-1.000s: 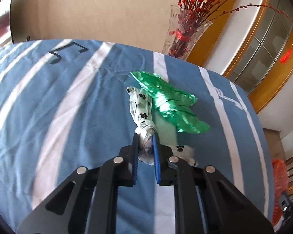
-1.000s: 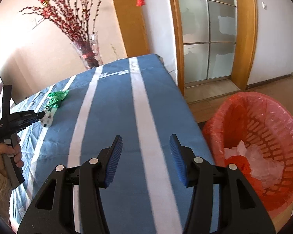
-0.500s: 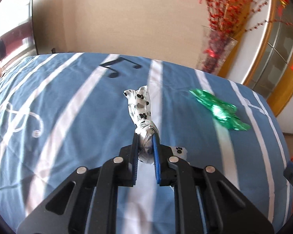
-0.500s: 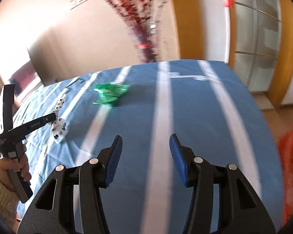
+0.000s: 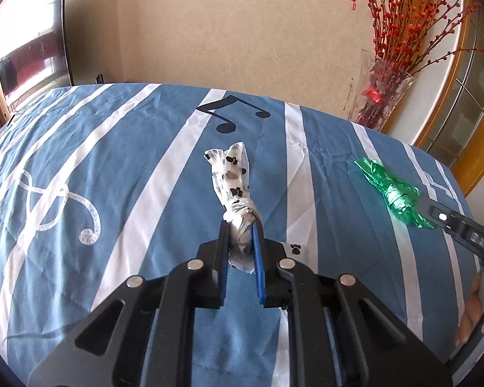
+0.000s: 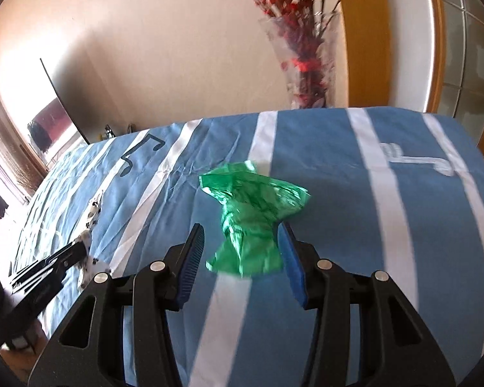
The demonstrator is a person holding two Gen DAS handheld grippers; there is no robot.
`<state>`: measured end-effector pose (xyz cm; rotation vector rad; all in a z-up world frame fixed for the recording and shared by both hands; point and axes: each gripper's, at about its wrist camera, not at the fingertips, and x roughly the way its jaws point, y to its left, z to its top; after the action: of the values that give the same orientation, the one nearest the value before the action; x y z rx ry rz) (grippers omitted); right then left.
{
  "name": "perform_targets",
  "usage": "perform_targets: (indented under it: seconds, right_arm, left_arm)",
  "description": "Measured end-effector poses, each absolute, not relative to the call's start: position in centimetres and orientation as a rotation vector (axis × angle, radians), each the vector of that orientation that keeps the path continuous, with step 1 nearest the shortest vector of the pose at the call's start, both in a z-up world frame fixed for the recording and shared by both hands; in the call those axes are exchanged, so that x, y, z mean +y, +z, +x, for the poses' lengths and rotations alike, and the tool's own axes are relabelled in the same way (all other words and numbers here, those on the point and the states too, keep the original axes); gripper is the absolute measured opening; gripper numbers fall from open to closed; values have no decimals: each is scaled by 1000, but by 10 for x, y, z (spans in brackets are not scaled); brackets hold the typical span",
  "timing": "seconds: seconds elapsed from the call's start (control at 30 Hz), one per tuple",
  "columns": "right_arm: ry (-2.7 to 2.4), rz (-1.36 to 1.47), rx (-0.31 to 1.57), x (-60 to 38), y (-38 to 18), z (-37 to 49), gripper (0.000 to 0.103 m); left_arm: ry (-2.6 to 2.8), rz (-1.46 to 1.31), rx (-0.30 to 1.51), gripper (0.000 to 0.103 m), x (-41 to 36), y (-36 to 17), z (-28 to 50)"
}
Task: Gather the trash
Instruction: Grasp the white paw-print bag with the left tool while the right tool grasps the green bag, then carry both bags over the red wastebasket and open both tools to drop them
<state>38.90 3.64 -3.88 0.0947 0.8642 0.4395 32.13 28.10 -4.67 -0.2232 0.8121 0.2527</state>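
- The left gripper (image 5: pixel 240 225) is clenched on a twisted white wrapper with black paw prints (image 5: pixel 232 180), held just above the blue striped cloth (image 5: pixel 145 167).
- The right gripper (image 6: pixel 242 242) is spread wide, its fingers on either side of a crumpled green wrapper (image 6: pixel 251 206) lying on the cloth, right of the paw-print one.
- A glass vase of red berry branches (image 5: pixel 382 96) stands at the far right.

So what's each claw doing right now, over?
Left gripper shut on paw-print wrapper. Right gripper open around green wrapper. Nothing in the way.
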Motion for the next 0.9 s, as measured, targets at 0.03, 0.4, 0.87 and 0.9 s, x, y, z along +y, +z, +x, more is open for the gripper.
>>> perform_targets:
  seconds: [0.03, 0.4, 0.87, 0.9]
  right_arm:
    - [433, 79, 871, 40, -42, 392, 48]
    - [399, 26, 913, 26, -51, 382, 26]
    - [336, 31, 854, -57, -22, 309, 26]
    - [329, 36, 849, -66, -19, 302, 26]
  left_arm:
    - [252, -225, 814, 15, 282, -47, 323]
    - [234, -223, 828, 15, 271, -46, 322]
    - [125, -174, 785, 15, 201, -13, 298]
    - [118, -169, 782, 15, 195, -11, 297]
